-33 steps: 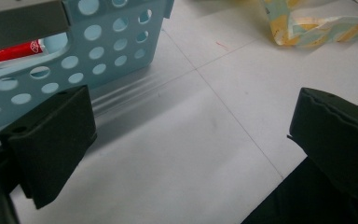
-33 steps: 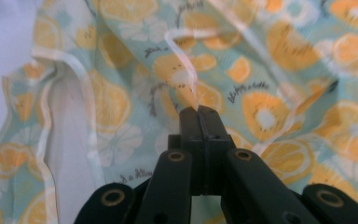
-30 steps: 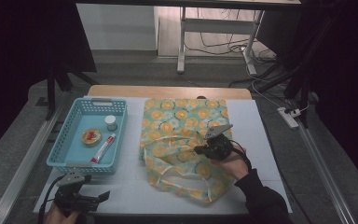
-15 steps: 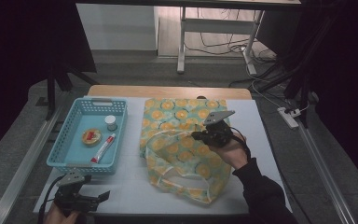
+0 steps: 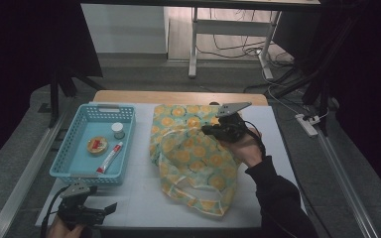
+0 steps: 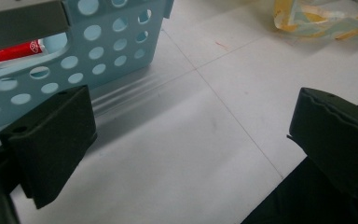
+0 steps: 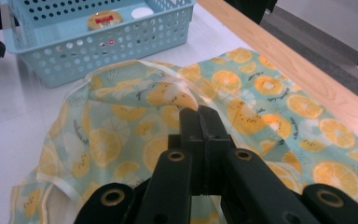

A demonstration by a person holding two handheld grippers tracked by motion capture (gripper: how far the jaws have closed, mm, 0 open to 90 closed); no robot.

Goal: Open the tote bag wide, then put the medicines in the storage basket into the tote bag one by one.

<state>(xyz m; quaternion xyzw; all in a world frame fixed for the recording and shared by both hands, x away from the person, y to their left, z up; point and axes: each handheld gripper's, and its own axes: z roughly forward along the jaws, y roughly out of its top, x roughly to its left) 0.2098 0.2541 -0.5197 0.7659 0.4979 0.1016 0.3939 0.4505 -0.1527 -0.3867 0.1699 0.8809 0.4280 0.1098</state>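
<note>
A thin bag (image 5: 193, 153) printed with orange slices on teal lies across the white table top, right of the middle. My right gripper (image 5: 207, 130) hovers over its upper part with the jaws shut, pinching a fold of the bag's fabric and holding it raised. In the right gripper view the shut gripper (image 7: 199, 116) meets the lifted bag (image 7: 121, 140) at its tip. My left gripper (image 5: 110, 209) rests at the table's front left, beside the blue basket (image 5: 59, 171). It stands open with nothing between the jaws of the gripper (image 6: 191, 135).
The blue perforated basket (image 7: 98, 42) holds a round tin (image 5: 97, 145), a small white-capped jar (image 5: 118, 130) and a red-and-white tube (image 5: 110, 156). A wooden strip (image 5: 178, 96) edges the table's far side. A corner of the bag (image 6: 326, 18) reaches into the left gripper view.
My right gripper has risen and moved toward the table's far side, drawing the pinched bag fabric up with it. The left gripper has stayed in place.
</note>
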